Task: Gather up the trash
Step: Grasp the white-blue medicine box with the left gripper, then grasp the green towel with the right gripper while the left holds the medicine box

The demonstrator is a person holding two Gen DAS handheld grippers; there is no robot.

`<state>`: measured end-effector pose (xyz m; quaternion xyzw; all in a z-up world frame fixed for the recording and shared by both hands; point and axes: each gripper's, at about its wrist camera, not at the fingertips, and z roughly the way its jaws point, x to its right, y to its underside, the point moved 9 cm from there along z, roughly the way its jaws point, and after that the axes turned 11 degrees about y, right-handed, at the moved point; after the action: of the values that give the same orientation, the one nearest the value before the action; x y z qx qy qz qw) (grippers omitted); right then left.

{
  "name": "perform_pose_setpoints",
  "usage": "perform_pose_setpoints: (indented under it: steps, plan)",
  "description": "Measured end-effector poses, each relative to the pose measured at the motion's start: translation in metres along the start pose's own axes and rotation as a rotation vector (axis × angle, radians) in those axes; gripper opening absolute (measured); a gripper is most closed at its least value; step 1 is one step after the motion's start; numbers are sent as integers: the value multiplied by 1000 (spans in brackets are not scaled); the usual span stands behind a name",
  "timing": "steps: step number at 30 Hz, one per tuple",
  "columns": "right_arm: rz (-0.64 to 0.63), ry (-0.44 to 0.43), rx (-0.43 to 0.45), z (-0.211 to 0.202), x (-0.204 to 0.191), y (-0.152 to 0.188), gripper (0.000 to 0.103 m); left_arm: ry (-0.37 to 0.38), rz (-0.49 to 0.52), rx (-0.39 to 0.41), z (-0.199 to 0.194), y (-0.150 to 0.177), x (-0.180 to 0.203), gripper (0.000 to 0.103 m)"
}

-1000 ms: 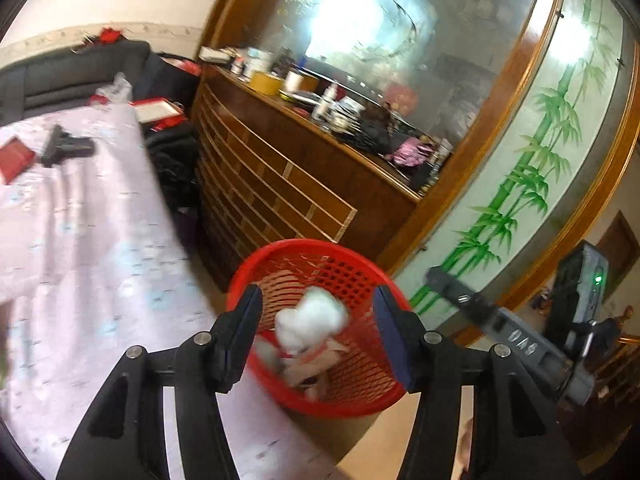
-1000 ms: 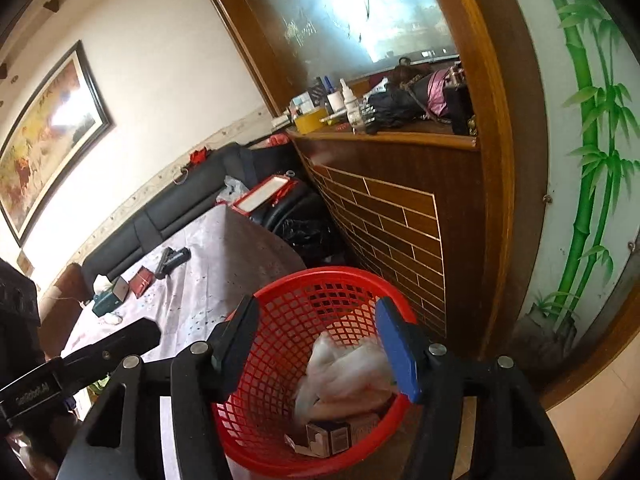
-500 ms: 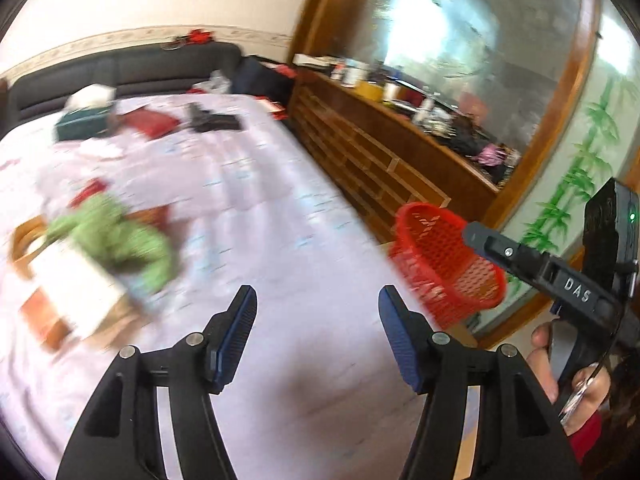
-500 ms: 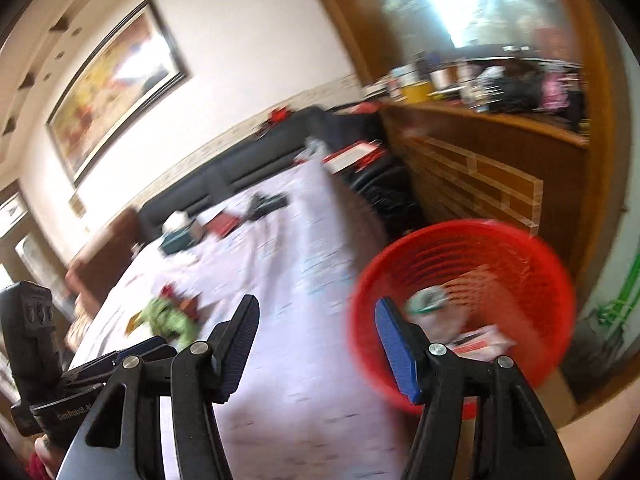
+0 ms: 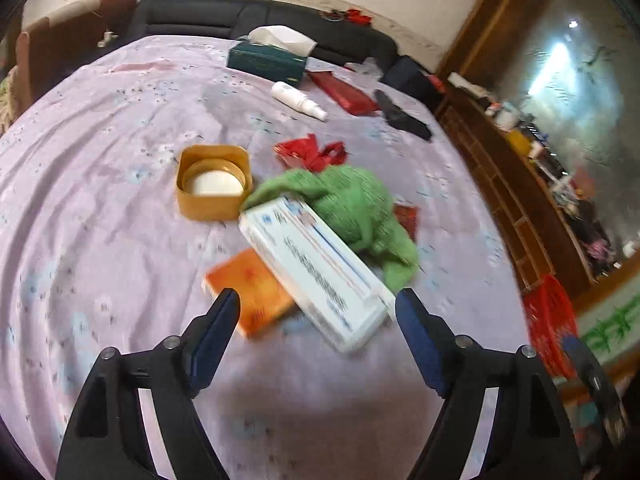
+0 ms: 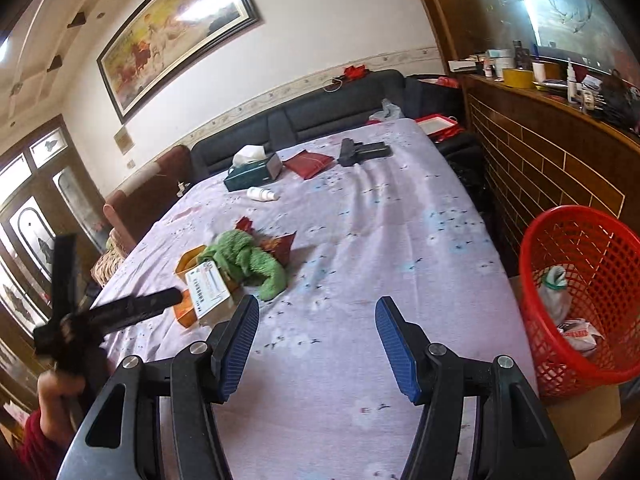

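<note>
My left gripper (image 5: 318, 304) is open and empty, just above a white carton (image 5: 316, 266) that lies across an orange box (image 5: 250, 290) and against a green cloth (image 5: 352, 200). Red wrapper scraps (image 5: 310, 152) lie behind the cloth. My right gripper (image 6: 316, 320) is open and empty over the lilac tablecloth (image 6: 360, 240). The red trash basket (image 6: 588, 296) stands at the table's right end with crumpled white trash inside; it also shows in the left wrist view (image 5: 550, 328). The same pile, with the green cloth (image 6: 248, 260) and the carton (image 6: 208, 286), lies to the left in the right wrist view.
A gold square tin (image 5: 214, 180), a white bottle (image 5: 298, 100), a green tissue box (image 5: 266, 60), a red wallet (image 5: 344, 92) and a black device (image 5: 402, 116) lie on the table. A dark sofa (image 6: 320, 120) runs behind it. A wooden counter (image 6: 560, 152) stands at the right.
Both grippers swung away from the red basket, left across the table. The left one now hovers over the carton and green cloth. Trash that was between the jaws lies in the basket.
</note>
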<state>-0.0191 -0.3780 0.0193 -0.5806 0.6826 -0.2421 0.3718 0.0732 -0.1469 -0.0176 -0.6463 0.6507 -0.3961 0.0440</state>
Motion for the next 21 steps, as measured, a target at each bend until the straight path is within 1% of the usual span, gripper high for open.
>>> perform_pose_setpoints:
  steps: [2, 3, 5, 7, 9, 11, 12, 13, 14, 15, 16, 17, 19, 20, 21]
  plan:
    - [6, 1, -1, -1, 2, 2, 66, -48, -4, 2, 9, -7, -2, 80]
    - [10, 5, -1, -2, 5, 3, 66, -89, 9, -17, 19, -9, -2, 80]
    - [15, 18, 0, -3, 13, 3, 66, -125, 19, -41, 34, -11, 2, 80]
    - [18, 35, 5, -5, 21, 3, 66, -186, 65, -60, 47, -14, 4, 80]
    - [24, 43, 2, -6, 28, 4, 66, -263, 129, -62, 57, -13, 4, 80]
    - [36, 46, 0, -6, 35, 5, 66, -281, 177, -47, 57, -11, 4, 80]
    - [40, 46, -1, -6, 37, 5, 66, -281, 205, -42, 55, -10, 4, 79]
    - [44, 46, -3, -6, 40, 6, 66, -269, 223, -37, 52, -7, 4, 76]
    - [47, 45, -4, -6, 41, 6, 66, -262, 233, -33, 49, -5, 4, 70]
    - [49, 44, -6, -6, 42, 6, 66, -254, 245, -30, 44, -2, 3, 68]
    - [50, 42, -8, -5, 42, 5, 66, -230, 249, -22, 38, 1, 2, 62]
    - [48, 40, -8, -5, 41, 5, 66, -201, 247, -18, 31, 5, -2, 60]
    - [42, 29, -11, -3, 36, 5, 66, -182, 252, -14, 22, 9, -7, 60]
    - [39, 22, -16, -2, 33, 6, 66, -129, 248, -3, 12, 14, -7, 60]
    - [34, 9, -26, 1, 28, 6, 66, -99, 246, 3, 5, 17, -7, 59]
